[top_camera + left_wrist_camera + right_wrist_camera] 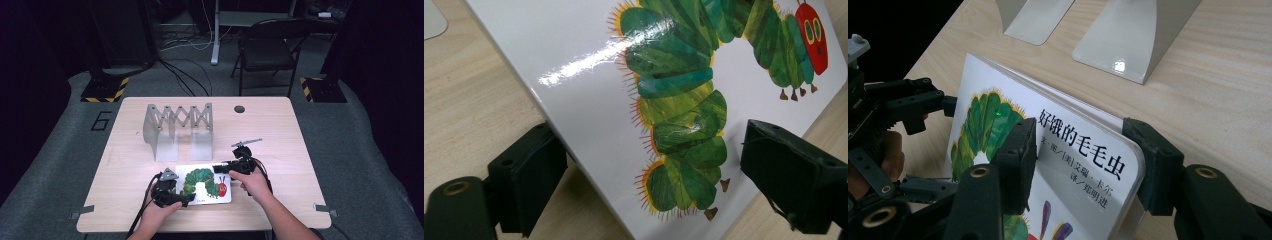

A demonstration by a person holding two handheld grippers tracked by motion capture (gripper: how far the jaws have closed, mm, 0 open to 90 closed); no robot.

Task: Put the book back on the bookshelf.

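A white board book (pixel 202 184) with a green caterpillar on its cover lies near the table's front edge. In the right gripper view the book (pixel 998 120) is tilted up off the wood. My right gripper (pixel 221 168) holds the book's far right corner. In its own view the right gripper (pixel 1080 160) has one pad on the cover by the black title and the other behind the back. My left gripper (pixel 181 199) is at the near left corner. There the left gripper (pixel 659 175) straddles the book (pixel 589 100), one jaw under its edge and one over it, with a wide gap.
A grey folding book rack (pixel 177 129) stands behind the book, and its feet (pixel 1128 40) are close to the raised edge. The wooden table (pixel 280 130) has a round hole (pixel 239 109) at the back. A folding chair (pixel 270 47) stands beyond the table.
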